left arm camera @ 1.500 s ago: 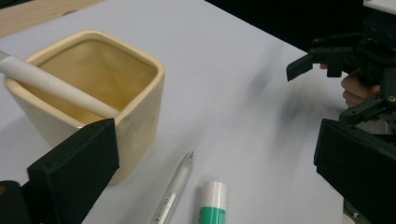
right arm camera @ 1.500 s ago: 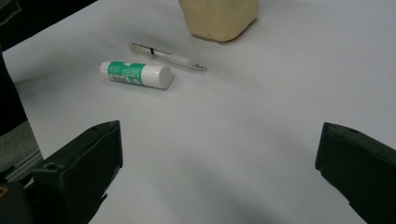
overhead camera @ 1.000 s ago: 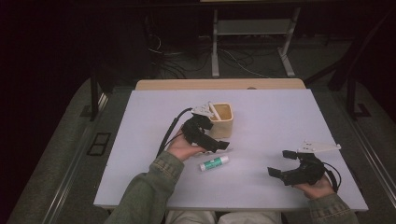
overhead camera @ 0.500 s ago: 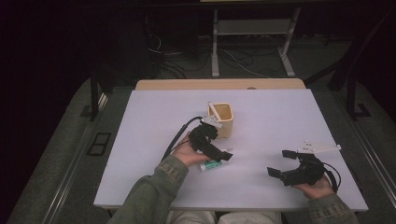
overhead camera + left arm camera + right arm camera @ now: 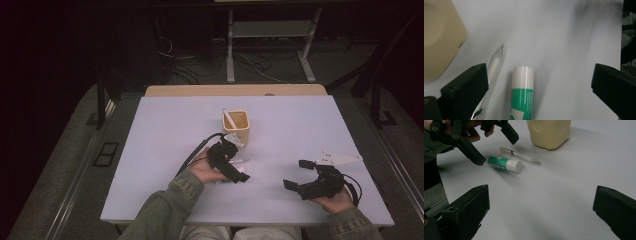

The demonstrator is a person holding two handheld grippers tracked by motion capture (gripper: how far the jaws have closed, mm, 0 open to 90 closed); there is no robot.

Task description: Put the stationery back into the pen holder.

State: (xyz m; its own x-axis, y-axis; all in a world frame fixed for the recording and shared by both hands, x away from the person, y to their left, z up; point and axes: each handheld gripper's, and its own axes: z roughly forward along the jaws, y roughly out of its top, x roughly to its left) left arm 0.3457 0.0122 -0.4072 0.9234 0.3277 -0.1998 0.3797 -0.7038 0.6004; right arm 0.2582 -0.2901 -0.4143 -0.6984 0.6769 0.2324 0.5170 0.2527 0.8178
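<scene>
- The left hand-held gripper [image 5: 491,143] is held spread wide above a white-capped, green-and-white glue stick [image 5: 522,93], which lies flat on the white counter [image 5: 165,130] between the jaws, untouched.
- A clear plastic pen [image 5: 494,66] is seen just beside the stick, near a beige plastic cup [image 5: 549,132].
- The right hand-held gripper [image 5: 299,175] is kept released, well apart, grasping nothing.

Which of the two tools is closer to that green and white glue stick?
The left tool: it hovers open right over the glue stick. The right tool rests open well off to the side, nothing between its jaws.
</scene>
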